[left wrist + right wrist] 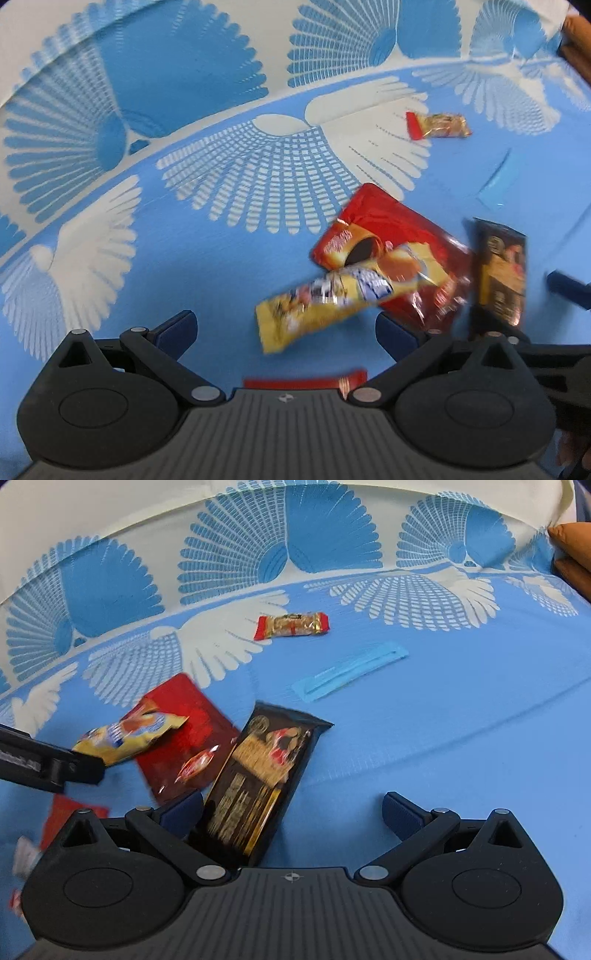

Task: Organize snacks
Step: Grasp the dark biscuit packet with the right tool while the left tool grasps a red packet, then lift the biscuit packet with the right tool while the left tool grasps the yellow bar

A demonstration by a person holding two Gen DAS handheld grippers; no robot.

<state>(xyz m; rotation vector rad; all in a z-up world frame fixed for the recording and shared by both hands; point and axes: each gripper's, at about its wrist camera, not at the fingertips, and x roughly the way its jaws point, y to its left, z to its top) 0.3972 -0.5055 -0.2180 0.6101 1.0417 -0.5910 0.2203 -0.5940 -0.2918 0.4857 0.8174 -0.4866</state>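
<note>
Both grippers over the snack pile, nothing gripped yet.

The right gripper (291,812) is spread wide, the dark bar (258,775) lying between its fingers; the left gripper (284,328) gapes before the yellow pack (325,299), which overlaps the red pouch (388,236). Farther off lies a gold candy (291,626). Likely next: closing squarely on one snack.

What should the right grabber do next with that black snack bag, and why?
Probably close the right gripper on the black snack bag. Its jaws are wide open, and the bag's near end already lies between them, beside the left finger, on the blue cloth. The bag also partly overlaps the red packet, so lifting it away first seems sensible.
</note>
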